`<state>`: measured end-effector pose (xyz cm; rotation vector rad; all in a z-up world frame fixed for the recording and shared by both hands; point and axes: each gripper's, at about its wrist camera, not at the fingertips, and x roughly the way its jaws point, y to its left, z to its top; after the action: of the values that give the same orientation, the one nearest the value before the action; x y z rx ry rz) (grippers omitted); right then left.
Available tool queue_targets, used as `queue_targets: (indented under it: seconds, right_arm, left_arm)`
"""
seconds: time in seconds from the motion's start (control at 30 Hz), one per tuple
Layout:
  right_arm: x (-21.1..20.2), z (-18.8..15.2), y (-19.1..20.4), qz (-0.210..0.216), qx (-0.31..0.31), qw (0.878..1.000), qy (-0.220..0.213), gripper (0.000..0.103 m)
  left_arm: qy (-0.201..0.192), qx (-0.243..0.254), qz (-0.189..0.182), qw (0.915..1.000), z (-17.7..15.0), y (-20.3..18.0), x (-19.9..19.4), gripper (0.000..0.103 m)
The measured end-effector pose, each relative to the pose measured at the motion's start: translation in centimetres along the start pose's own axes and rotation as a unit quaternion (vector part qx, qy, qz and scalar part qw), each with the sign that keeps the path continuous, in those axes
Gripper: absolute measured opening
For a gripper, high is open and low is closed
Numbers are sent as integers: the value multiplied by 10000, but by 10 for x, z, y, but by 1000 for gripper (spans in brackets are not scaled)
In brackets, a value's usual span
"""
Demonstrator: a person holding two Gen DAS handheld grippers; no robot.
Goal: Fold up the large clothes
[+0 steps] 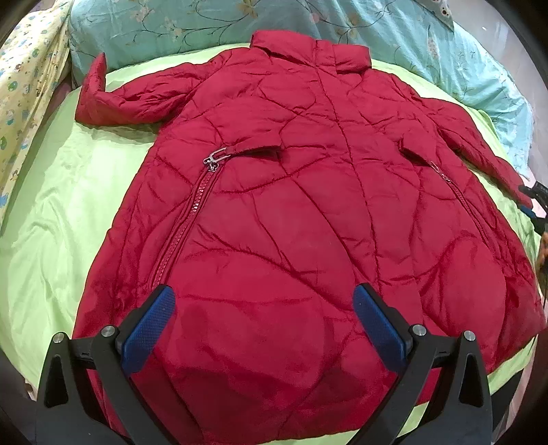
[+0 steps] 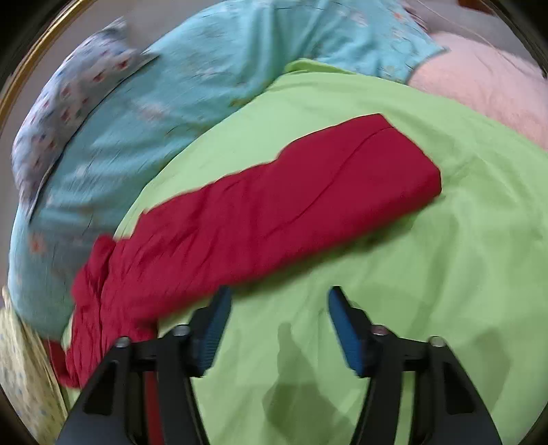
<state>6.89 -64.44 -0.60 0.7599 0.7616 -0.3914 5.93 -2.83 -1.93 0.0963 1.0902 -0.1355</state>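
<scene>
Left wrist view sharp, evenly lit, colours strong; soft shadow under the left gripper (image 1: pixel 263 308) on the red coat (image 1: pixel 291 222). Heavy fisheye bend, dark vignette at corners. Right wrist view smeared w/ motion blur, esp. teal bedding (image 2: pixel 137 119); faint shadow on green sheet (image 2: pixel 301 386).

You see a deep red quilted coat (image 1: pixel 308 205) with a silver zipper pull (image 1: pixel 216 158), lying on a plain lime-green sheet (image 1: pixel 61 212). Behind it there is a turquoise quilt (image 1: pixel 205 24) with a pale floral print, and a cream cloth (image 1: pixel 24 85) dotted with small coloured figures. Your grippers are black with blue pads (image 1: pixel 149 330).
</scene>
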Motion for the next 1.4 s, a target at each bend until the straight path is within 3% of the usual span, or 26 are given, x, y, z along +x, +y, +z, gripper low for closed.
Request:
queue_targets:
  seconds: [0.1,0.33,0.4,0.5,0.77,1.03,1.23,1.4]
  right_arm:
    - [14,16,-14,-137,274,9995,-48,35]
    - [27,34,-21,-132,443,9987,-218,34]
    - [27,34,-4,-172,143,9992,-331,21]
    - [20,33,23,-4,-230,9986,-486,15]
    - [4,16,114,717,-1234,9881,-568,12]
    - [13,-40,222,1648,-1884,9681,143,12]
    - [35,-106,299,2181,-2372,9434,789,12]
    - [57,-163,353,2336,-2927,9200,1156,12]
  left_arm:
    - [55,27,49,10000,4,-1,5,103]
    - [137,58,23,9999,13,-4,16,103]
    - [133,62,-4,9999,15,-3,18,103]
    - [159,18,-76,9998,17,-2,21,103]
    - [101,-111,-358,9992,17,9,21,103]
    - [-8,-381,-561,9977,18,31,16,103]
    - [-29,-667,-888,9938,21,50,13,103]
    - [-78,-919,-1129,9893,27,70,10,103]
